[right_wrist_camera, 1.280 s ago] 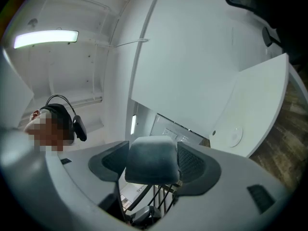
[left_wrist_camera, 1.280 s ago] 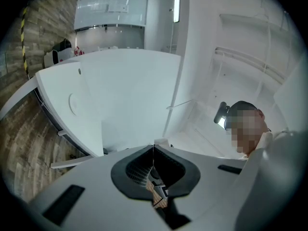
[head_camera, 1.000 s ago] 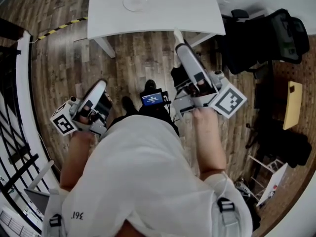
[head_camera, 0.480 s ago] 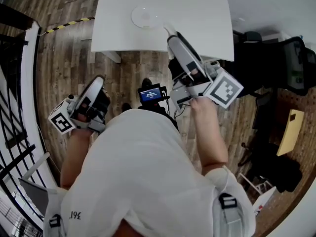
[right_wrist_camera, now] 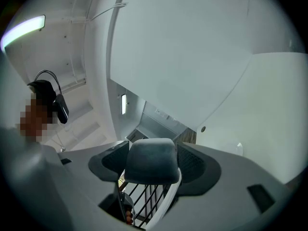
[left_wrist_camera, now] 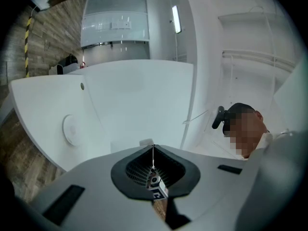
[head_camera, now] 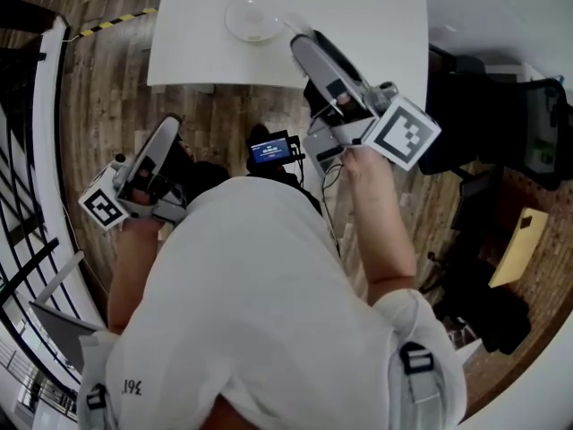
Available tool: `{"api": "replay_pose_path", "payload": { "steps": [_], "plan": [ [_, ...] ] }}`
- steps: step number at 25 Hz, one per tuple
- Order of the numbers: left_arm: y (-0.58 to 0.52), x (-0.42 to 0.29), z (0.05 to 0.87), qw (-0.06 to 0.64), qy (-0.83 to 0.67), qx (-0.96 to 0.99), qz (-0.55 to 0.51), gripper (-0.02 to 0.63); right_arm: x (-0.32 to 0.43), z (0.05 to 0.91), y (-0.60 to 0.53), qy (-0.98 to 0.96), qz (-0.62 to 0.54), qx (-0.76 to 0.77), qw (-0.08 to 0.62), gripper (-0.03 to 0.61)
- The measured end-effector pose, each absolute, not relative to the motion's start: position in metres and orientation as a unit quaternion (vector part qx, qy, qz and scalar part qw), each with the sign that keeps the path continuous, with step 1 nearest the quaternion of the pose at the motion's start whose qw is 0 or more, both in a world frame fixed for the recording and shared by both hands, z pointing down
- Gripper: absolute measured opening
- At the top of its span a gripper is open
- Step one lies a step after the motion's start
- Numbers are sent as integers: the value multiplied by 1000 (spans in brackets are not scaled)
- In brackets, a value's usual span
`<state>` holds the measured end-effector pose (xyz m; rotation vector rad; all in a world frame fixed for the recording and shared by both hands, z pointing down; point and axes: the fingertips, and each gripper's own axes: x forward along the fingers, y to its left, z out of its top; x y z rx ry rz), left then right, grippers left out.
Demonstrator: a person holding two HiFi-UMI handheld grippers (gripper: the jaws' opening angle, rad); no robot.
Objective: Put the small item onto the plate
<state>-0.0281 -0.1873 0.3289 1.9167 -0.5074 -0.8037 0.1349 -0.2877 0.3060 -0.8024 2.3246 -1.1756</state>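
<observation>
My right gripper holds the item tight, just beside the plate at the frame's top. My left gripper is closed, empty. I should move slowly over the plate, then let go.

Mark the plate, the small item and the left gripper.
plate (head_camera: 251, 18), head view, bare centre.
small item (right_wrist_camera: 150, 159), right gripper view, dark top.
left gripper (left_wrist_camera: 153, 152), left gripper view, where closed tips meet.

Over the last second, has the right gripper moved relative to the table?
Yes. The right gripper, shut on the small item, has advanced from the table's near edge to over its top, toward the plate.
</observation>
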Motion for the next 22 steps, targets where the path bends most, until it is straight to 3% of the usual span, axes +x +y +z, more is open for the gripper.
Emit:
{"api": "replay_pose_path", "payload": {
  "steps": [14, 22],
  "plan": [
    [-224, -59, 331, 493, -177, 802, -288, 6, 109, 342, -311, 812, -420, -359, 187, 316],
    [-228, -62, 331, 491, -172, 806, -283, 8, 114, 371, -319, 811, -402, -401, 139, 317]
  ]
}}
